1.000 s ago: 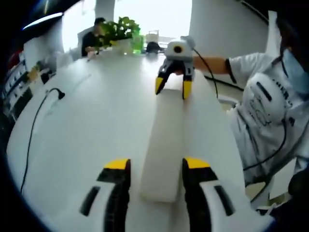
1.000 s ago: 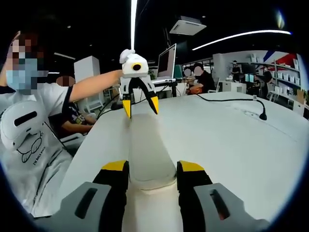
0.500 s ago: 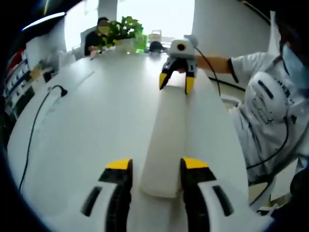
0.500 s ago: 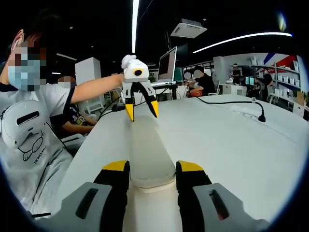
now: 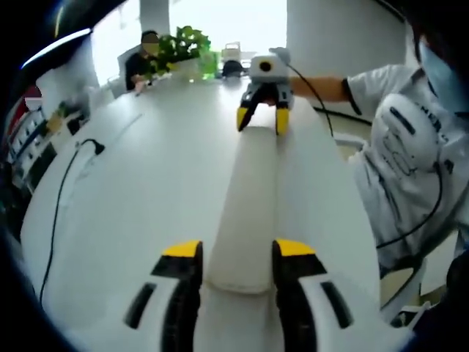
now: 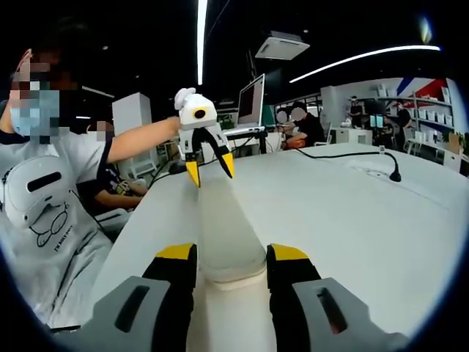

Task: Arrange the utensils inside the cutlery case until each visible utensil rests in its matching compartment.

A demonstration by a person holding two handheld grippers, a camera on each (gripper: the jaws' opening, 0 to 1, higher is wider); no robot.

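No legible text; print on person's white shirt point(image 6: 45, 220) too small and blurred to read.

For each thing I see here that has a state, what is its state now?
Long white closed cutlery case: lid on, lying flat on the white table, held at both ends.
Left claw: closed around the case's near end.
Right claw: closed around the case's other end.
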